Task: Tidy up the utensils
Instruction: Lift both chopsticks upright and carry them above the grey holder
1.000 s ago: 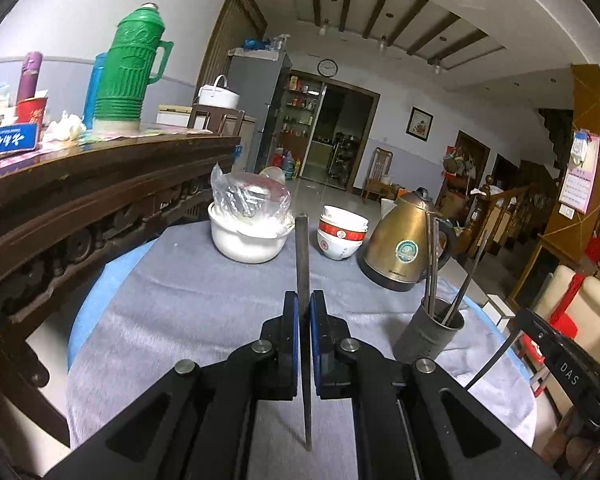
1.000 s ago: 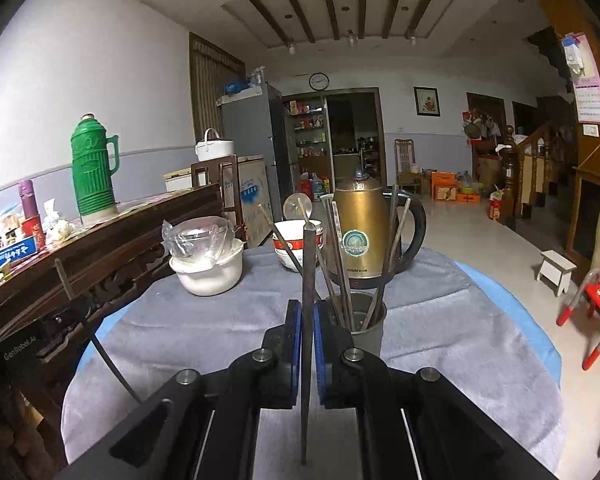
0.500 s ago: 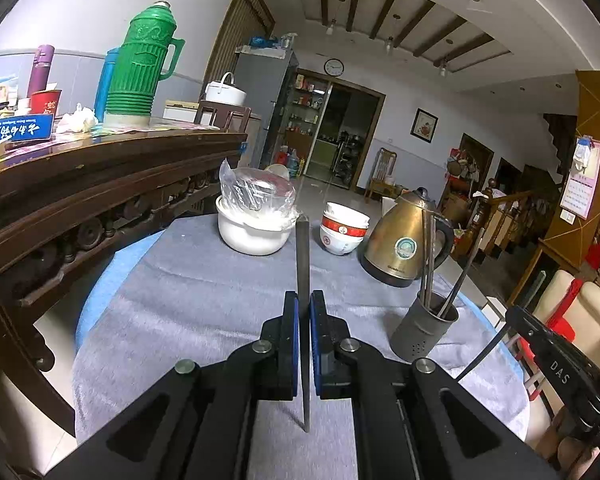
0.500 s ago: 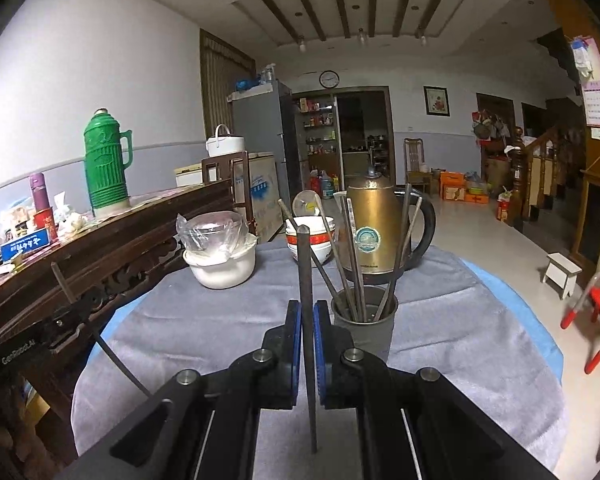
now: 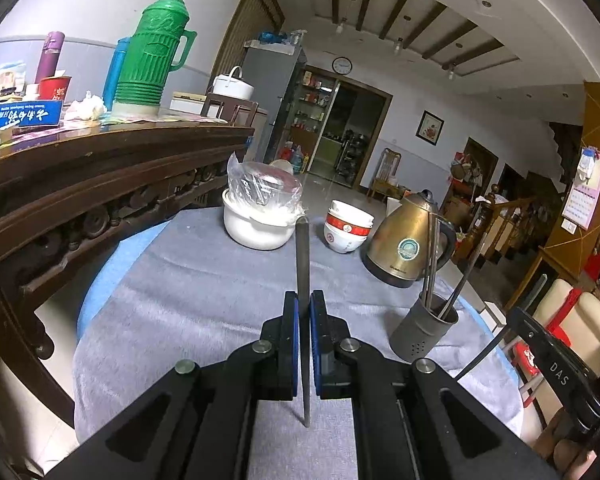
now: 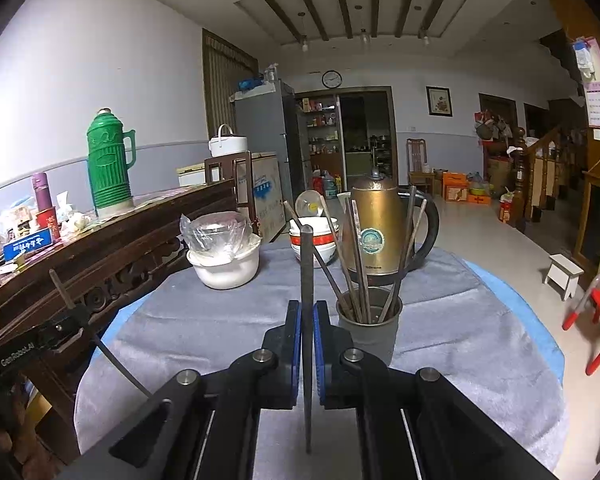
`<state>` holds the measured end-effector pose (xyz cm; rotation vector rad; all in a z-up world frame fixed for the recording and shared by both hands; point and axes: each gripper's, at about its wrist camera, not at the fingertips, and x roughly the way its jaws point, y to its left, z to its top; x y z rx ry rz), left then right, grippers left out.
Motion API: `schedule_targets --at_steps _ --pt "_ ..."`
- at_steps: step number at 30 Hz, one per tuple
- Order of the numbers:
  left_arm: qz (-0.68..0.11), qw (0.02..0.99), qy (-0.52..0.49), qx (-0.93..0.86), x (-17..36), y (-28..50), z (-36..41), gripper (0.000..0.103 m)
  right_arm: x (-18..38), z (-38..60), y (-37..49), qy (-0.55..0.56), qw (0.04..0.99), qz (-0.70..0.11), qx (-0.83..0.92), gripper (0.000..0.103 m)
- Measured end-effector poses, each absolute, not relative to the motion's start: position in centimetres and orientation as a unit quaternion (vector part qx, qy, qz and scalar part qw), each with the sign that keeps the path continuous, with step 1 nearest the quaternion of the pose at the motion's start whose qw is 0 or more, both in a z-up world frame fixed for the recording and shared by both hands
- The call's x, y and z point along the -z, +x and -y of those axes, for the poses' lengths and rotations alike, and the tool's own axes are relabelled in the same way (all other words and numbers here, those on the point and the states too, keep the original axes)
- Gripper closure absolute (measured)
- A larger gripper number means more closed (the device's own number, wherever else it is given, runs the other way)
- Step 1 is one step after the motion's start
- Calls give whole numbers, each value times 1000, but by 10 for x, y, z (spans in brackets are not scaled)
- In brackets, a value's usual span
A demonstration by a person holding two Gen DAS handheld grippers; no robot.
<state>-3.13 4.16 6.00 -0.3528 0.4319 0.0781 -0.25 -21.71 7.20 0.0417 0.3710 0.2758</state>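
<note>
Left gripper (image 5: 304,312): the jaws are clamped together on a dark chopstick (image 5: 302,264), which is gripped partway along so that one end projects ahead toward 12 o'clock and the other end trails back toward 6 o'clock between the arms of the tool.

Right gripper (image 6: 307,320): the jaws are likewise pressed onto a second dark chopstick (image 6: 307,272), which is held upright in the view with its blunt end toward 12 o'clock and its thin end toward 6 o'clock.

Why held so: each stick is pinched mid-length and kept in line with the jaws, which is judged to let a tip be steered into a narrow opening.

Utensil holder (image 6: 369,322): a grey cup is stood on the cloth-covered counter (image 6: 204,320), and several sticks are already leaned in it, fanned against the rim.

Holder relative to right jaws: it is seen just beside them, at about 1 o'clock, apart from the held stick.

Holder relative to left jaws: the holder (image 5: 424,330) is seen at about 3 o'clock, near but not touching.

Other items: a brass kettle (image 5: 406,242), stacked bowls (image 5: 346,230) and a white pot (image 5: 256,220) covered in plastic are set at the far side of the counter, well apart from the jaws.

Step judged: both sticks are not yet placed in the holder.
</note>
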Motion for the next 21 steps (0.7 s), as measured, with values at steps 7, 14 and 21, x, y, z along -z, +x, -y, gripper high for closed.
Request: schedule_targets --at_steps 7,14,21 --pt "-211 961 -177 -33 -64 -32 -41 98 -77 223 -8 26 975 -175 -132 97" --pt "-203 961 -187 -17 -73 -35 -40 98 -80 236 -20 39 978 -170 -117 97" --pt "-207 960 -188 -4 -73 -26 -29 98 -83 248 -21 47 979 -168 -110 97"
